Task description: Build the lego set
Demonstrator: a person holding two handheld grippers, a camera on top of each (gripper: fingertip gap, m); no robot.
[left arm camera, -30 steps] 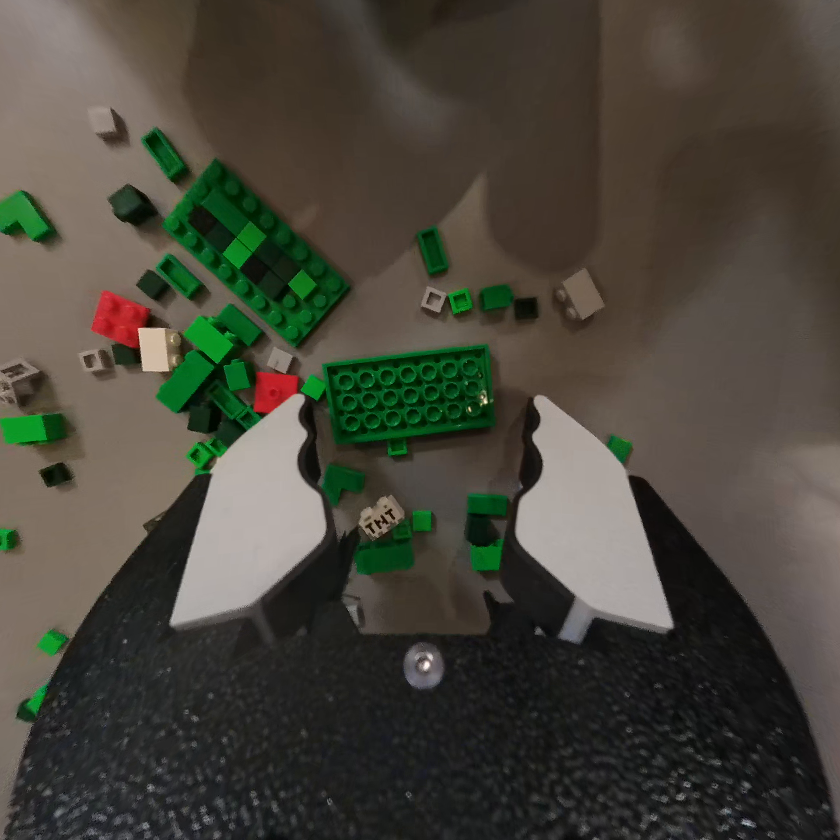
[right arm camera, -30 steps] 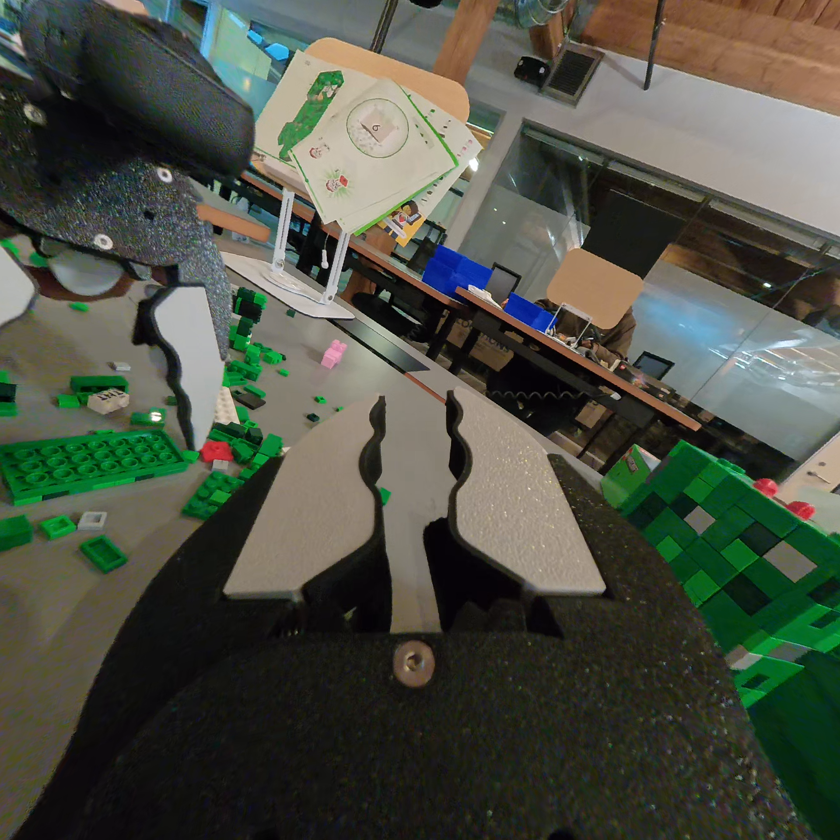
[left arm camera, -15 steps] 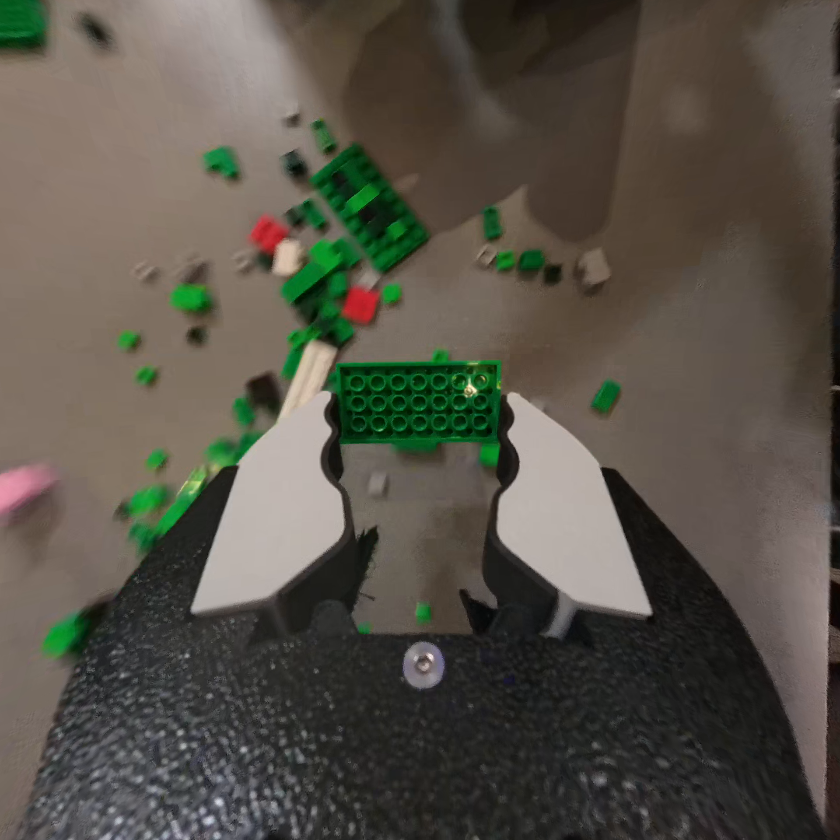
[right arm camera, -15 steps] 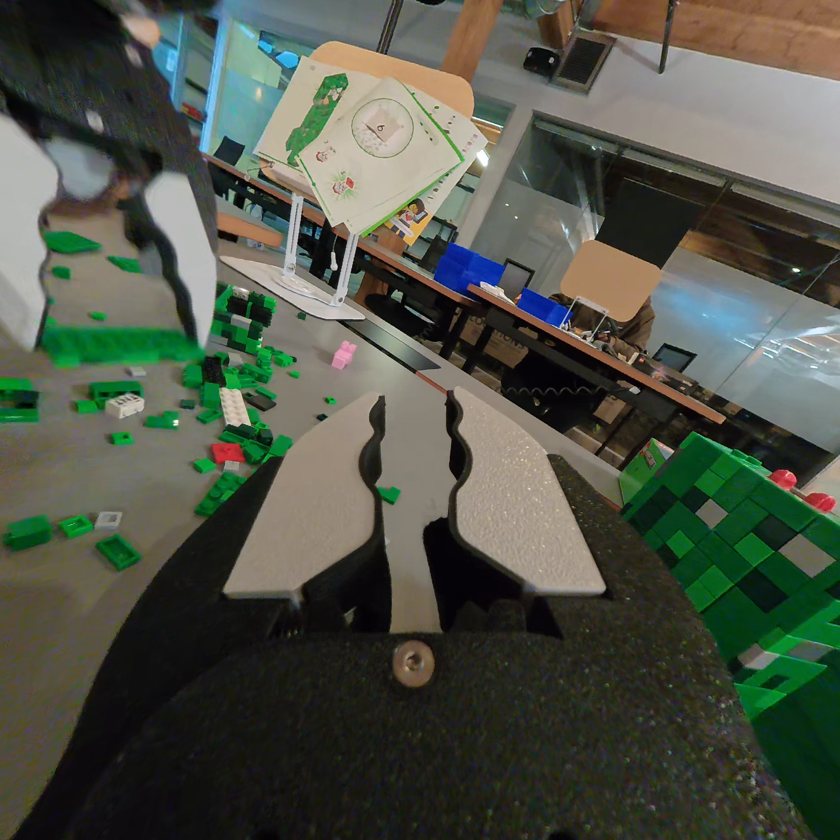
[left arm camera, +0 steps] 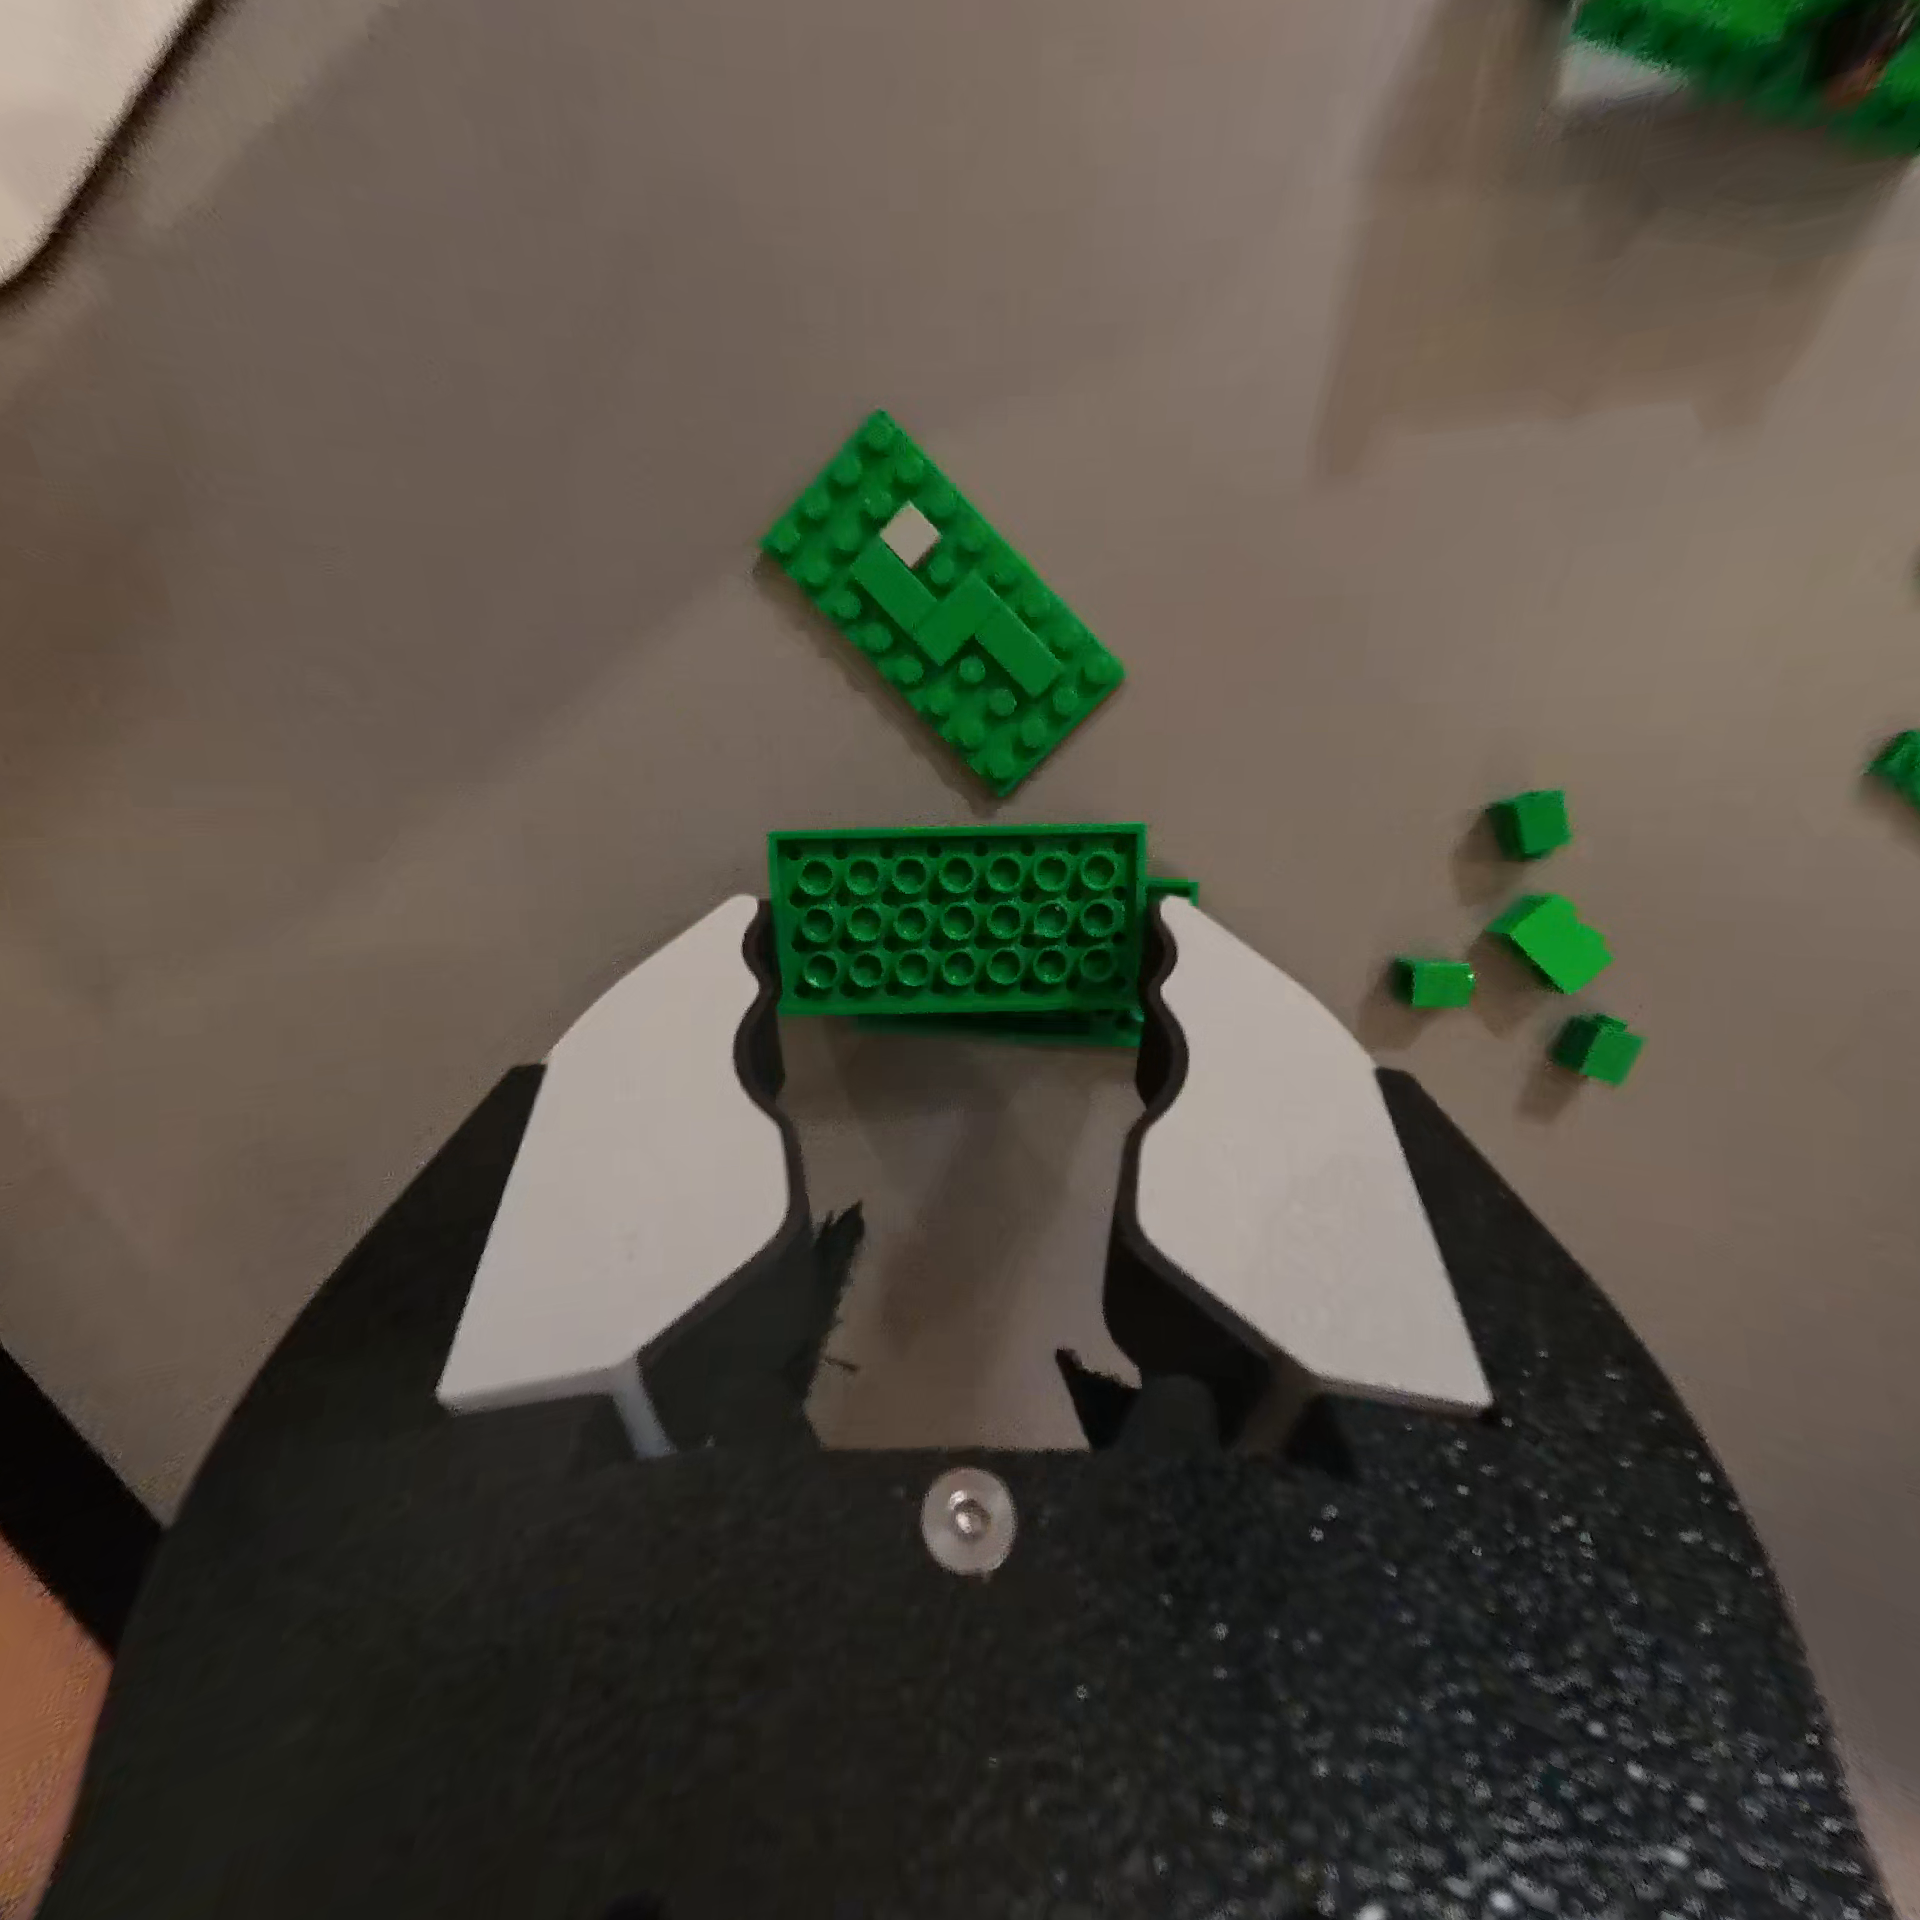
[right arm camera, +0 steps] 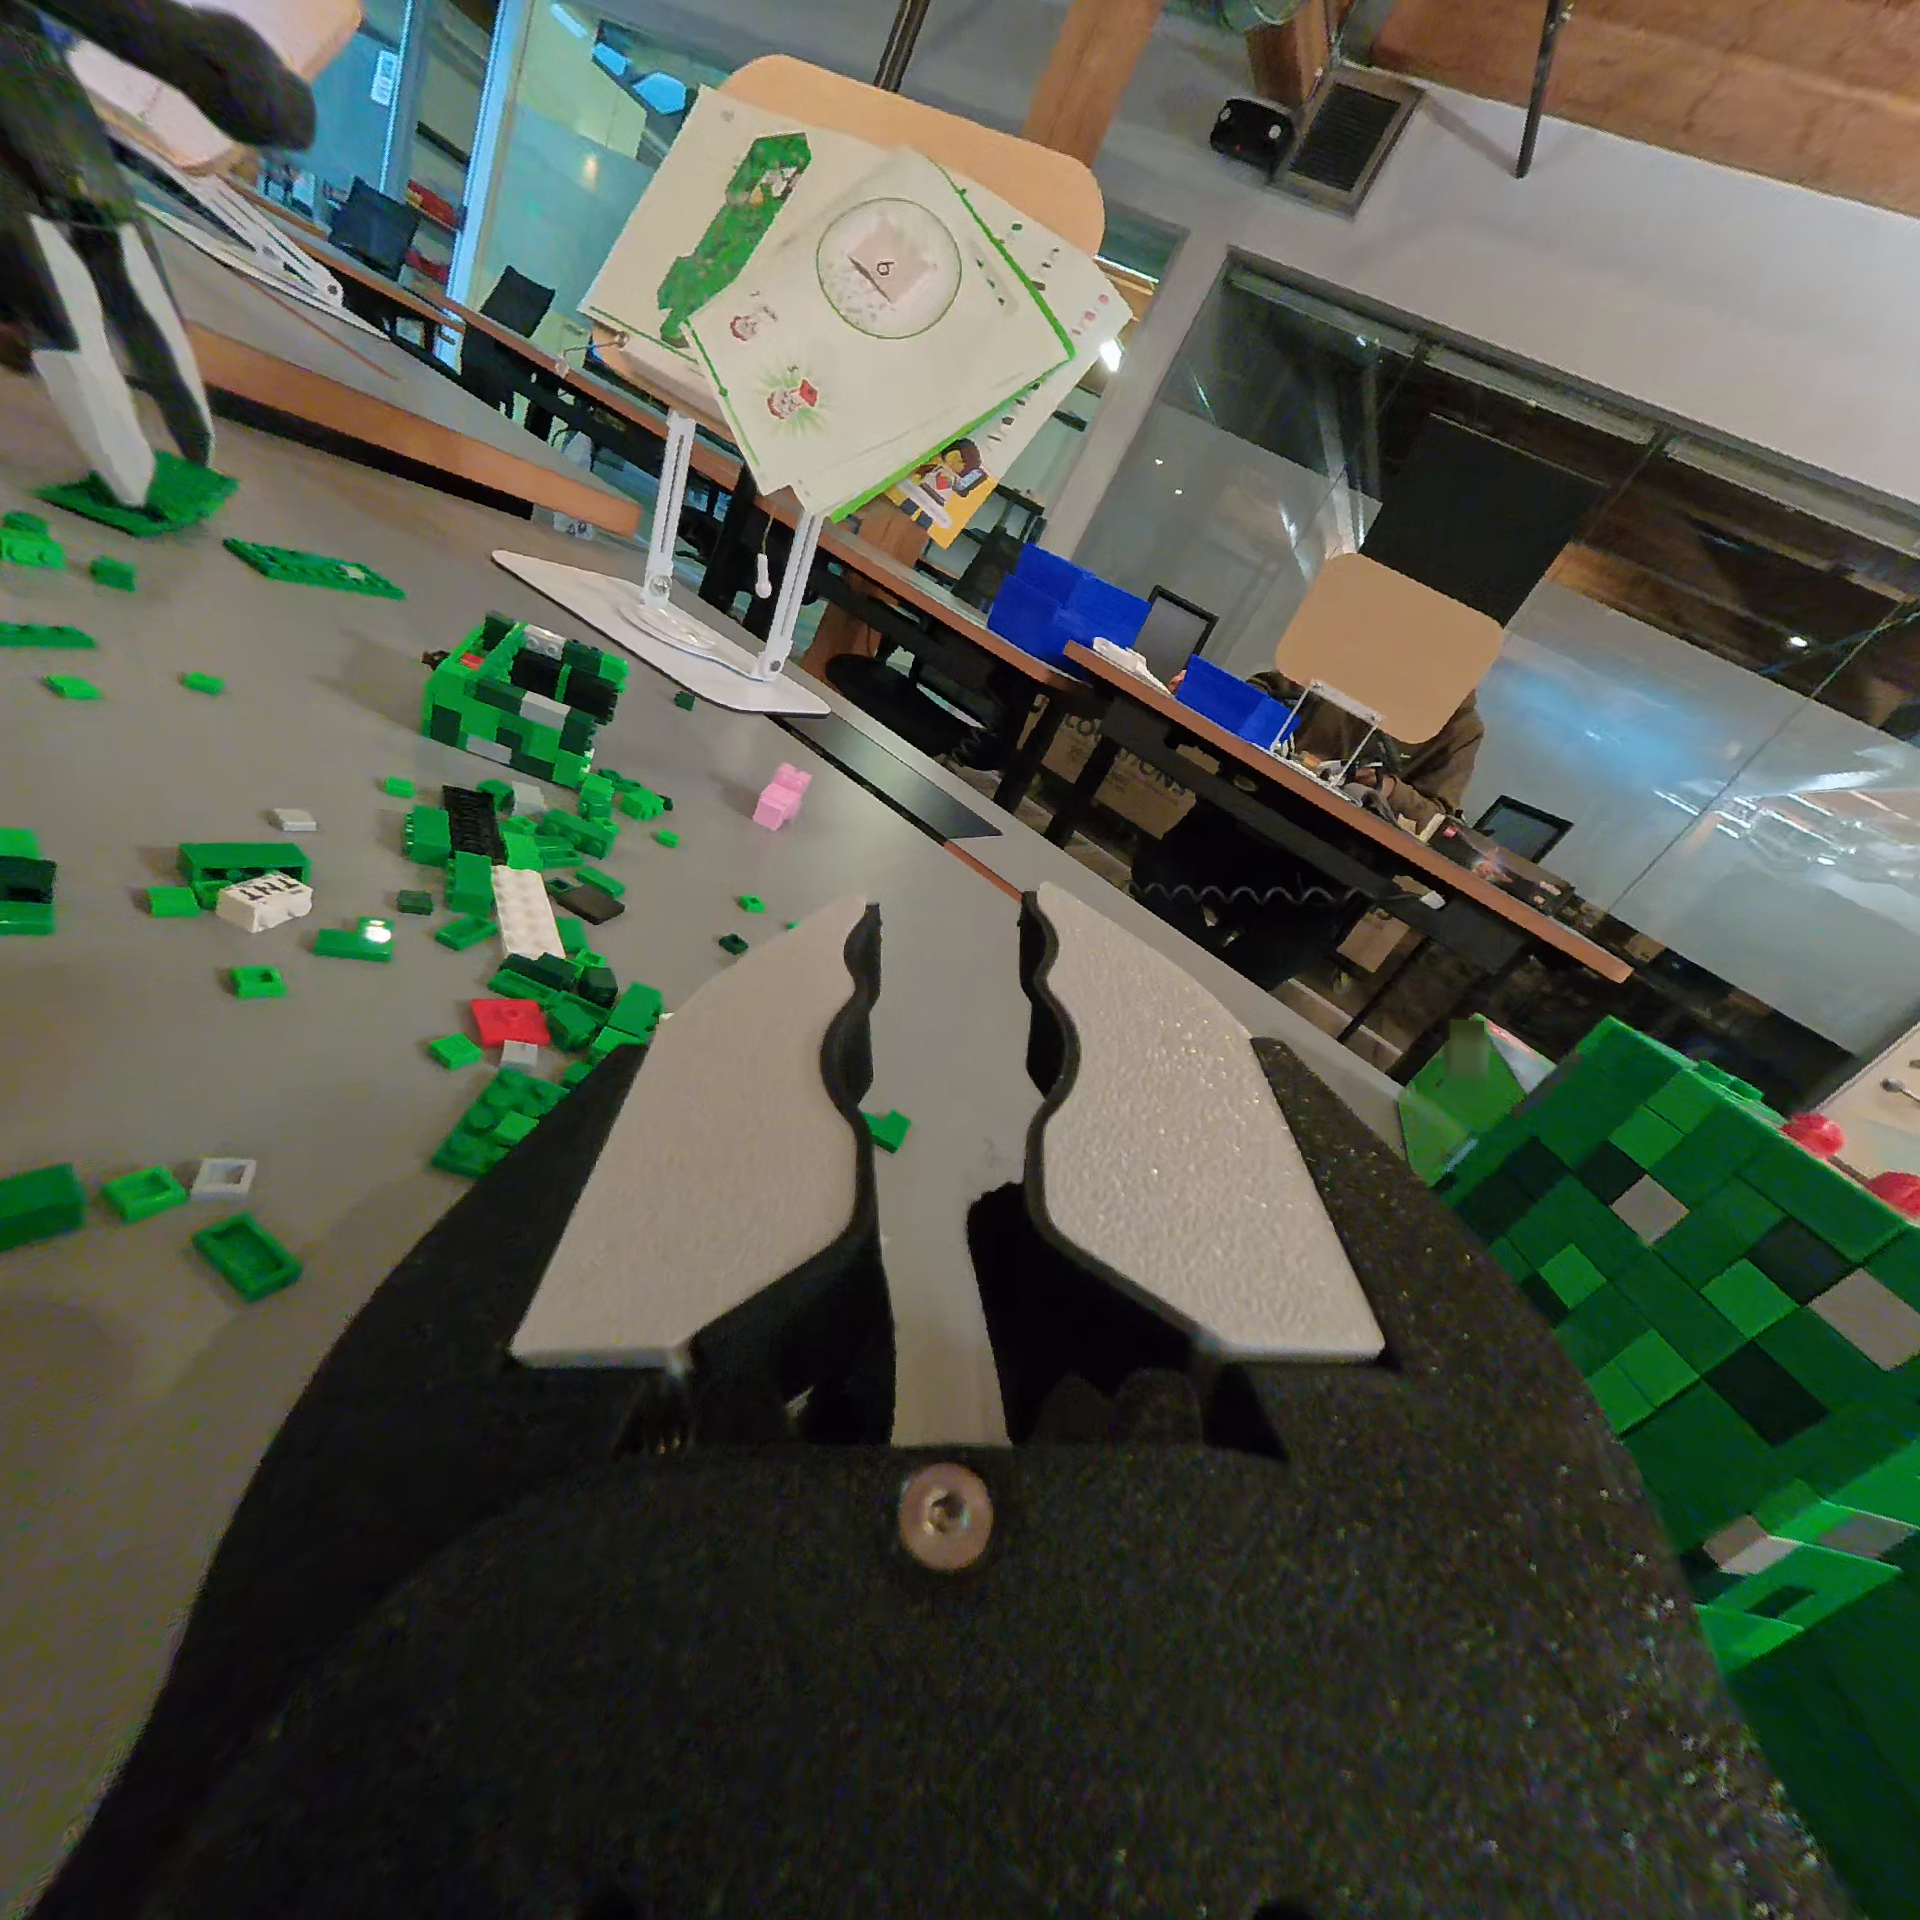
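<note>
My left gripper (left arm camera: 956, 914) is shut on a green plate (left arm camera: 956, 920) by its short ends, hollow underside towards the camera. Just beyond it a second green plate (left arm camera: 940, 603) with green tiles and one grey tile lies flat on the grey table (left arm camera: 416, 623). In the right wrist view the left gripper (right arm camera: 104, 416) holds its plate (right arm camera: 145, 494) low over the table at the far left, near the tiled plate (right arm camera: 312, 566). I cannot tell whether the held plate touches the table. My right gripper (right arm camera: 948, 909) is empty, its jaws a narrow gap apart, above the table.
Loose green bricks (left arm camera: 1548, 940) lie right of the left gripper. A pile of green, white and red pieces (right arm camera: 520, 935), a small green block build (right arm camera: 530, 707) and a pink pig (right arm camera: 781, 795) sit mid-table. A large green build (right arm camera: 1714, 1247) stands at the right. A booklet stand (right arm camera: 862, 312) is behind. The tips of one gripper are about 45 centimeters away from the tips of the other. The small green block build (right arm camera: 530, 707) is closer to my left gripper, around 20 centimeters from its tips; the right tips are 25 centimeters off.
My left gripper closed on the green plate, lifted it from beside the brick pile and carried it to the far left, next to the tiled plate. The right gripper barely moved.
</note>
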